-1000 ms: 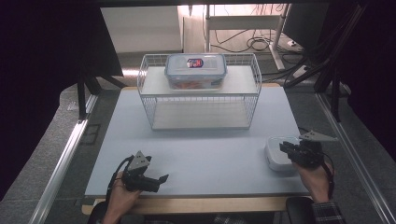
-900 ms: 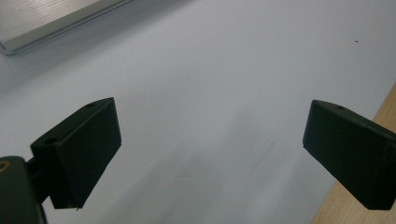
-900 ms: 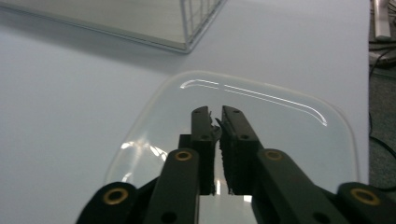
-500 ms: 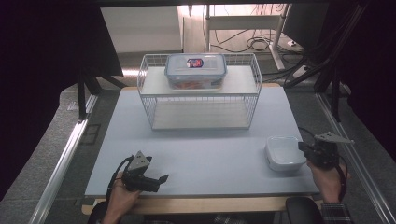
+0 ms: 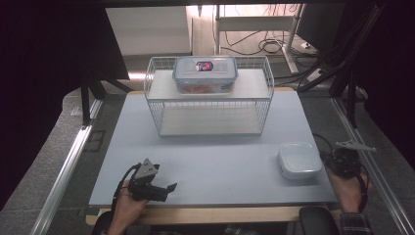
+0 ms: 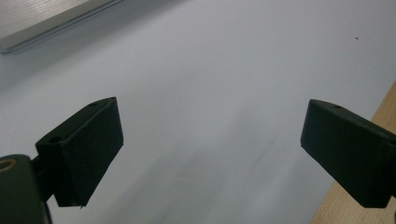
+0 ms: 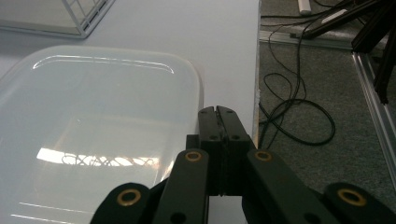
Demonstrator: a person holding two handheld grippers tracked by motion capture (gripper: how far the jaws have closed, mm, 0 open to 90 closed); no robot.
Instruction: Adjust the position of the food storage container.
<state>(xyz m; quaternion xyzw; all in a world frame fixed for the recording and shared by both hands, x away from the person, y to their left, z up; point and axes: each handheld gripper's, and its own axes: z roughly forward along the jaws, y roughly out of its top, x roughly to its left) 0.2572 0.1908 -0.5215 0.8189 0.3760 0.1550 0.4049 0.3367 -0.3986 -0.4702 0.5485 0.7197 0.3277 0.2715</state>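
Pale blue-grey table point(image 5: 205, 156), dark surroundings. Wire rack point(image 5: 209, 98) at far edge, centred; lidded clear container point(image 5: 205, 73) on its top shelf. White lidded box point(image 5: 299, 160) near front right corner. Right gripper point(image 7: 218, 112) just beside box at right edge, jaws pressed together, empty. Left gripper point(image 5: 169, 188) near front edge, left side, jaws spread wide, empty.

The table point(image 5: 205, 161) is seen from above the person's side in the high view, facing forward and down, far enough for the wire rack point(image 5: 208, 98) to be taken in. The left gripper view is set low and close over the table point(image 6: 224, 70), looking along open jaws. The right gripper view is held close beside the white container point(image 7: 93, 121); this container point(image 5: 299, 160) and the rack's corner point(image 7: 88, 18) are shared with the high view.
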